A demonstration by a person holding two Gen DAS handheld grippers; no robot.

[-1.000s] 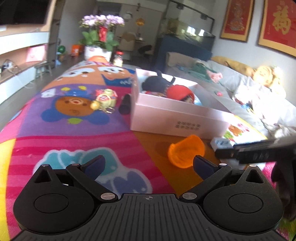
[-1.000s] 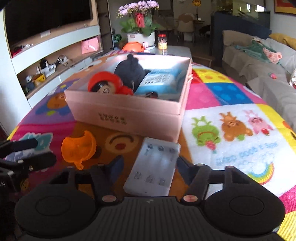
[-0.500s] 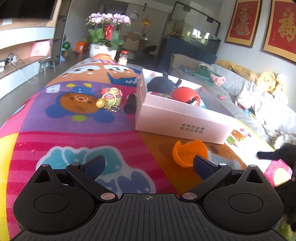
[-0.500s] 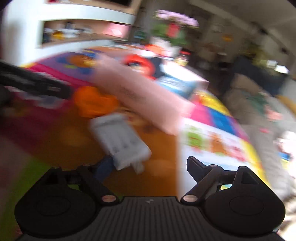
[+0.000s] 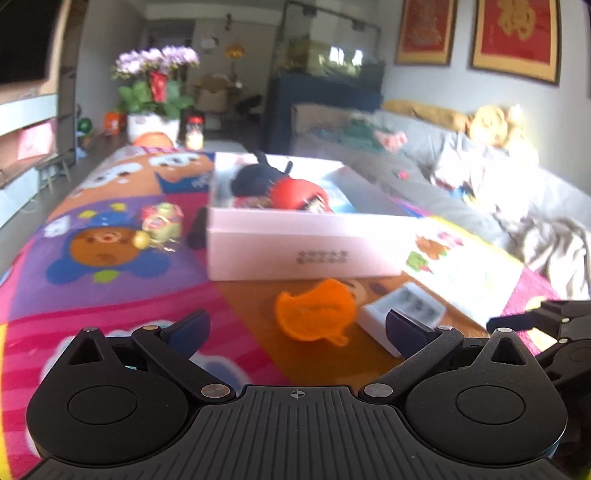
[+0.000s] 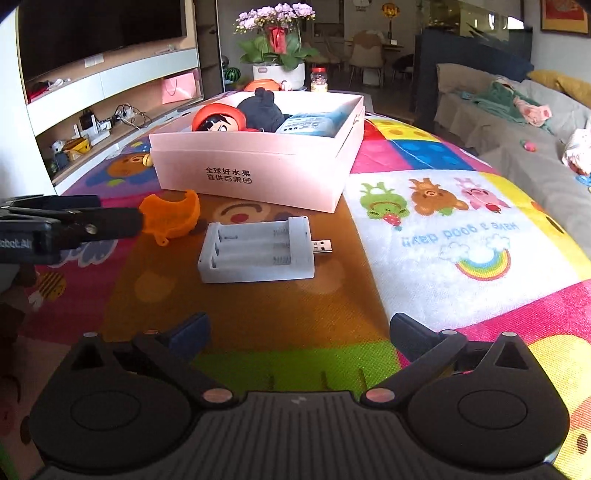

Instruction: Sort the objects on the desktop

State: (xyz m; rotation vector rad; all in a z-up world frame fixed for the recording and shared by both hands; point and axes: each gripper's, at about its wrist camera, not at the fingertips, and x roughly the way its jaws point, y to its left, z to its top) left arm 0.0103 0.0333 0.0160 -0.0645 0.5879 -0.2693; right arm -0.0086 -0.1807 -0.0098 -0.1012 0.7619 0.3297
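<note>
Reading "全球好水果": pink box (image 6: pixel 255 173) label

A home living room, it seems: sofa (image 6: pixel 517 110), television (image 6: pixel 99 33), potted orchids (image 6: pixel 277 40), cartoon play mat (image 6: pixel 443 229).

Left view is blurred; the black item (image 5: pixel 197 229) sits half hidden behind the pink box (image 5: pixel 295 251).

One box (image 6: pixel 258 173), one charger (image 6: pixel 255 254), one orange cup (image 6: pixel 173 216), two dolls.
</note>
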